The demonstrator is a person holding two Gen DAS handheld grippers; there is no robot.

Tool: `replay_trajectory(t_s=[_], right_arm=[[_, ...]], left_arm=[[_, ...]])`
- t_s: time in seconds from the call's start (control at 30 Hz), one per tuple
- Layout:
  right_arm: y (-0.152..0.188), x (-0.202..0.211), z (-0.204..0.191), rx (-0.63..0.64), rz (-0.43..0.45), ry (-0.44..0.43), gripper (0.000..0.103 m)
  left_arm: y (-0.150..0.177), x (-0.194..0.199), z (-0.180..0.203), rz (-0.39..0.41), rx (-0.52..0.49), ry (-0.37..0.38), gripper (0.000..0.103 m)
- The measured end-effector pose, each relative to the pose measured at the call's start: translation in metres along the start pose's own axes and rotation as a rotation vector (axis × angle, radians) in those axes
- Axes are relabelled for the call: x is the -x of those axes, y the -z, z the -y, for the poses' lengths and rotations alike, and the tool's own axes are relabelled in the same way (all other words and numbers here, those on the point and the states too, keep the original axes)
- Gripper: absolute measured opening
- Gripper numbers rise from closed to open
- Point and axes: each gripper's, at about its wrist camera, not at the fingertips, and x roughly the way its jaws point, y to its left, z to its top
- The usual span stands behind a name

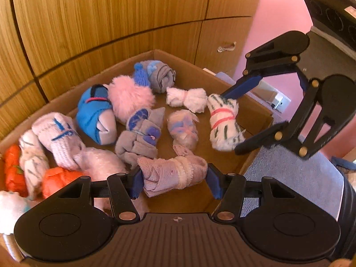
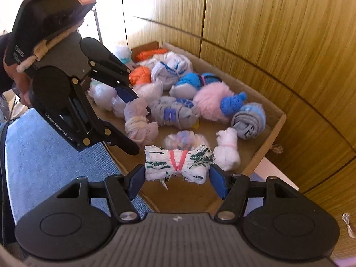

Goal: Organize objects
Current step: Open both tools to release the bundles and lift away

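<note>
A shallow cardboard box [image 1: 222, 80] is set against a wall of wood-grain cabinet panels [image 1: 111, 17], whose dark seams are seen running across both views. Beside the box, a blue towel-like cloth [image 1: 289, 178] is spread over the surface below, and part of a pink wall [image 1: 278, 22] with a white socket plate [image 1: 281, 103] is seen beyond the box's far corner in the left wrist view. In the right wrist view a pale doorway or frame is glimpsed at the upper left.

The box floor is strewn with bundled sock pairs: a fluffy pink bundle [image 1: 131, 98], a bright blue bundle [image 1: 93, 113], a grey bundle with blue patches [image 1: 138, 138], orange bundles [image 1: 13, 169] at one end, a small white bundle [image 1: 187, 98] tied at its middle, and a grey and light-blue roll [image 2: 249, 120] near the far corner.

The left gripper [image 1: 173, 178] is held low over the near edge of the box, its blue-padded fingers clamped on the two ends of a pale pink sock bundle [image 1: 171, 173], which is carried just above the cardboard floor. The right gripper [image 2: 175, 175] is likewise closed on a white sock bundle with green streaks [image 2: 178, 164], bound by a red band, and that bundle is held over the box's edge nearest the blue cloth. A person's hand [image 2: 21, 82] is partly seen behind the left gripper's body.
</note>
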Motion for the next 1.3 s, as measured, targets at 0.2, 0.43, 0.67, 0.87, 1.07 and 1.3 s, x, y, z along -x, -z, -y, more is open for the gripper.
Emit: replay_trajectory(t_s=[0.2, 0.43, 0.67, 0.87, 1.07, 1.3], right_arm=[[-0.003, -0.019, 0.002, 0.006, -0.051, -0.009, 0.06], [-0.013, -0.025, 0.004, -0.001, -0.026, 0.006, 0.06], [-0.005, -0.024, -0.001, 0.01, -0.067, 0.023, 0.061], [-0.007, -0.02, -0.001, -0.012, -0.06, 0.043, 0.064], [-0.008, -0.019, -0.006, -0.016, -0.07, 0.075, 0.072], [-0.006, -0.012, -0.01, -0.055, -0.067, 0.111, 0.074]], left_arm=[[-0.001, -0.004, 0.001, -0.009, 0.03, -0.026, 0.064], [-0.006, -0.003, -0.01, 0.014, 0.119, -0.049, 0.064], [0.0, 0.001, 0.002, 0.018, 0.178, -0.081, 0.065], [-0.008, -0.01, 0.004, 0.003, 0.177, -0.118, 0.075], [-0.007, -0.007, 0.009, -0.01, 0.199, -0.159, 0.08], [-0.007, 0.004, 0.015, -0.006, 0.272, -0.233, 0.085]])
